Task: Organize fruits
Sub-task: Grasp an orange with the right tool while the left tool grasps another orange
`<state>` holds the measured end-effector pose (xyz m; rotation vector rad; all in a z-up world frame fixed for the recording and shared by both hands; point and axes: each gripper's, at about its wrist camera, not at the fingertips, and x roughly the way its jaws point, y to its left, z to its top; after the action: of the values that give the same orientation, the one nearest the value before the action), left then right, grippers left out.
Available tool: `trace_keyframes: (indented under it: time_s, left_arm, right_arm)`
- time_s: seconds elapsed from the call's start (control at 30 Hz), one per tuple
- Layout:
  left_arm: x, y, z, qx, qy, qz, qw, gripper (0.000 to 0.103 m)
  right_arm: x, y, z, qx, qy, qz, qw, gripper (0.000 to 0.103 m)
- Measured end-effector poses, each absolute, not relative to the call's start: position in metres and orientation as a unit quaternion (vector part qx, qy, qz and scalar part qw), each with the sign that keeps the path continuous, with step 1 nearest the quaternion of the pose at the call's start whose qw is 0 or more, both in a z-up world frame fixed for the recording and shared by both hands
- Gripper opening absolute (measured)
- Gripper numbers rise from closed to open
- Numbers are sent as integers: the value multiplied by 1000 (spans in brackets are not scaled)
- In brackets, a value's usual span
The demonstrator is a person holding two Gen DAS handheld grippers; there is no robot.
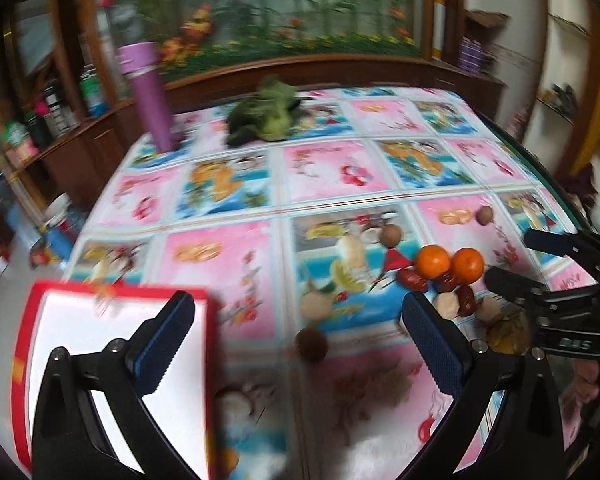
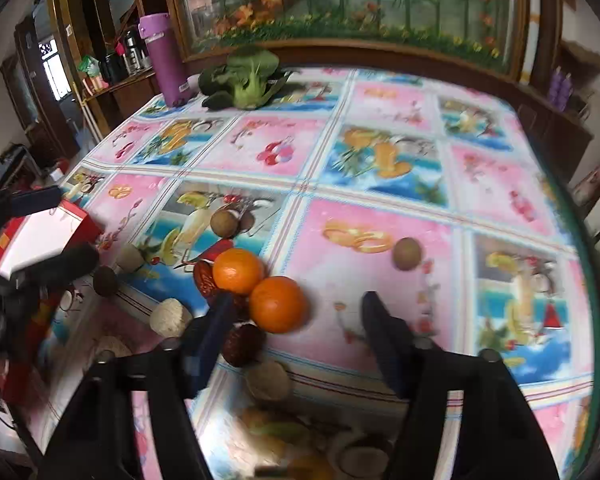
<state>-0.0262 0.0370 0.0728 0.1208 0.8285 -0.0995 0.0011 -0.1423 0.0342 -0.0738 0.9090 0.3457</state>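
Two oranges sit together on the fruit-print tablecloth, one nearer me (image 2: 278, 304) (image 1: 467, 265) and one behind it (image 2: 238, 271) (image 1: 433, 261). Red dates (image 2: 244, 345) (image 1: 412, 280) and pale round fruits (image 2: 170, 317) lie around them; brown round fruits (image 2: 407, 254) (image 2: 225, 223) lie further out. My right gripper (image 2: 296, 312) is open, its jaws on either side of the nearer orange, not touching. My left gripper (image 1: 296, 312) is open and empty, its left finger over a red-rimmed white box (image 1: 112, 360) (image 2: 40, 236). A brown fruit (image 1: 311, 345) lies between its fingers.
A purple bottle (image 2: 165, 60) (image 1: 148, 96) and a leafy green vegetable (image 2: 244, 78) (image 1: 266, 114) stand at the table's far side. The table's glass edge (image 2: 588, 280) curves on the right. Wooden shelves with bottles line the left wall.
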Motion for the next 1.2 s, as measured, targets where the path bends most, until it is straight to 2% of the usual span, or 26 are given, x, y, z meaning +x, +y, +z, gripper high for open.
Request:
trace_keyframes:
  time_s: [0.07,0.13,0.2,0.33,0.4,0.43,0.47,0.5,0.7,0.93,1.03,1.1,1.2]
  left_arm:
    - [-14,31,70,66,409,-80,907,103]
    - [-7,23,67,79,419,-130,895,103]
    - [-2,17,65,90,424,-158,887,93]
    - [7,6,62,100,431,-190,876,81]
    - [10,0,59,102,437,-204,870,69]
    - [12,-4,58,104,441,-212,866,68]
    - [14,-8,56,107,444,-216,863,68]
    - [15,-11,55,110,445,-219,861,68]
    - [19,-21,54,128,446,-240,853,63]
    - [29,-52,44,167,463,-256,832,63]
    - [37,-62,36,177,481,-249,822,56]
    - [40,-67,33,175,485,-256,818,47]
    - [43,-72,29,178,490,-259,813,42]
  right_arm:
    - [5,-141,29,-33,443,167,880,51]
    - [9,-143,26,-19,452,173,875,51]
    - [11,-145,24,-4,457,179,871,51]
    - [13,-148,19,11,469,193,862,51]
    - [13,-147,17,12,468,200,861,51]
    - [14,-146,18,13,468,204,860,47]
    - [15,-147,18,18,467,208,859,36]
    - [15,-148,17,26,467,215,857,32]
    - [12,-157,23,29,457,197,867,32]
    - [9,-185,36,64,434,151,886,32]
    - [9,-189,37,76,436,151,884,32]
    - [8,-190,38,80,436,151,884,32]
    - [9,-190,38,85,436,151,883,32]
